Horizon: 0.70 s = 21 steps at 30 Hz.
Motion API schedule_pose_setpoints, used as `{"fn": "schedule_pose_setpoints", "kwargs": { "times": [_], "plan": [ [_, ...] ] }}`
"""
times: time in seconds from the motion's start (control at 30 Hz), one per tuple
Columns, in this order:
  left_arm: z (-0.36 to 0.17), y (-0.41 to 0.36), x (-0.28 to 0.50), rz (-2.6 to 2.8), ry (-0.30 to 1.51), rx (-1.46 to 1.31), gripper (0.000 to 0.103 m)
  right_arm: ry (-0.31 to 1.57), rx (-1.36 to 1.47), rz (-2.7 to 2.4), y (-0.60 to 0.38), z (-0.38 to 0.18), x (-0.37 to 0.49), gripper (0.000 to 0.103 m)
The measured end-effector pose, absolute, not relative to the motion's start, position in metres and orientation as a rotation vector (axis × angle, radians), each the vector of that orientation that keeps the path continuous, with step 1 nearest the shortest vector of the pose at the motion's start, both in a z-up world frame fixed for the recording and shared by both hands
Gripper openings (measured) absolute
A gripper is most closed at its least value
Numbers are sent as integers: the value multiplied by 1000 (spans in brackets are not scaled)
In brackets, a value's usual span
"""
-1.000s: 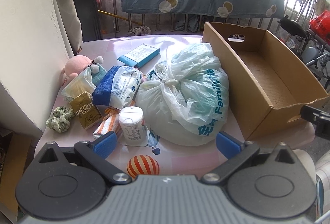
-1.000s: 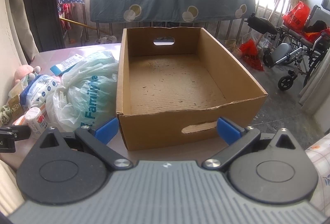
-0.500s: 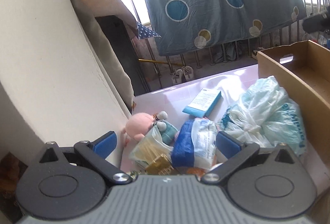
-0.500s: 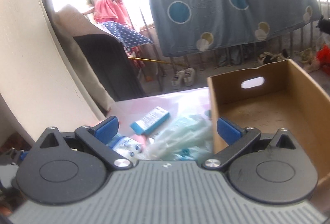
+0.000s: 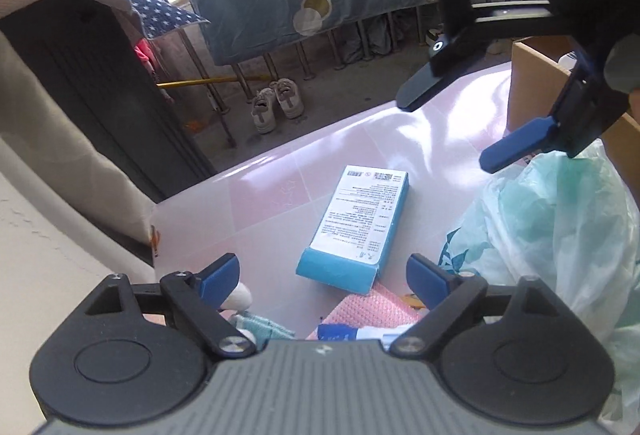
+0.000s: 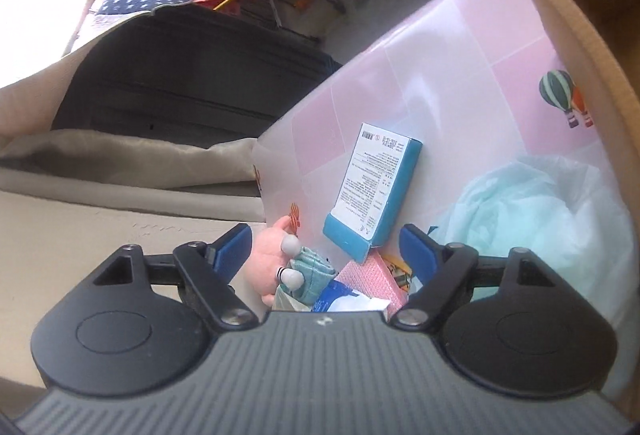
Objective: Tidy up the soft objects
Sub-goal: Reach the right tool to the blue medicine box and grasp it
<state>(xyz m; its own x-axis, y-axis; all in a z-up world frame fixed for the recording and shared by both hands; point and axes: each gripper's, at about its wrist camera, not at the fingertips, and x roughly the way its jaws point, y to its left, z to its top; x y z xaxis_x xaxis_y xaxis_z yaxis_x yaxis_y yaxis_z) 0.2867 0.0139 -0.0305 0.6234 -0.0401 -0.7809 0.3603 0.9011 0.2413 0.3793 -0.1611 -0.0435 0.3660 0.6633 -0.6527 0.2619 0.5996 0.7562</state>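
My left gripper [image 5: 323, 277] is open and empty, low over the pile, with a blue-and-white carton [image 5: 356, 227] just ahead between its fingers. My right gripper [image 6: 325, 249] is open and empty above the same carton [image 6: 374, 191]; it also shows in the left wrist view [image 5: 460, 123] at upper right. A pink plush toy [image 6: 268, 267] with a teal outfit lies under the right gripper's left finger. A pink knitted cloth [image 5: 368, 309] and a knotted white-green plastic bag [image 5: 560, 235] lie beside the carton; the bag also shows in the right wrist view [image 6: 532, 219].
The cardboard box [image 6: 580, 19] stands at the right on the pink checked tablecloth [image 5: 280, 187]. A beige wall or cushion [image 5: 48, 267] and a dark suitcase [image 6: 192, 75] border the table's left side. Shoes [image 5: 276, 103] lie on the floor beyond.
Both grippers have moved forward and down over the pile, toward the carton. The right gripper has swung left from the box and now enters the left wrist view.
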Motion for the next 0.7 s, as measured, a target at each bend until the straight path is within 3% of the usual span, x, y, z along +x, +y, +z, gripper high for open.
{"fn": "schedule_pose_setpoints", "kwargs": {
  "times": [0.2,0.43,0.7],
  "plan": [
    [-73,-2,340,-312,994,449,98,1337,990,274,-148,-96,427,68],
    [-116,-12,384,-304,1087,527,98,1408,1000,276,-139,-133,447,65],
    [-128,0,411,-331,1147,456,101,1435,1020,281,-132,-158,464,53]
  ]
}}
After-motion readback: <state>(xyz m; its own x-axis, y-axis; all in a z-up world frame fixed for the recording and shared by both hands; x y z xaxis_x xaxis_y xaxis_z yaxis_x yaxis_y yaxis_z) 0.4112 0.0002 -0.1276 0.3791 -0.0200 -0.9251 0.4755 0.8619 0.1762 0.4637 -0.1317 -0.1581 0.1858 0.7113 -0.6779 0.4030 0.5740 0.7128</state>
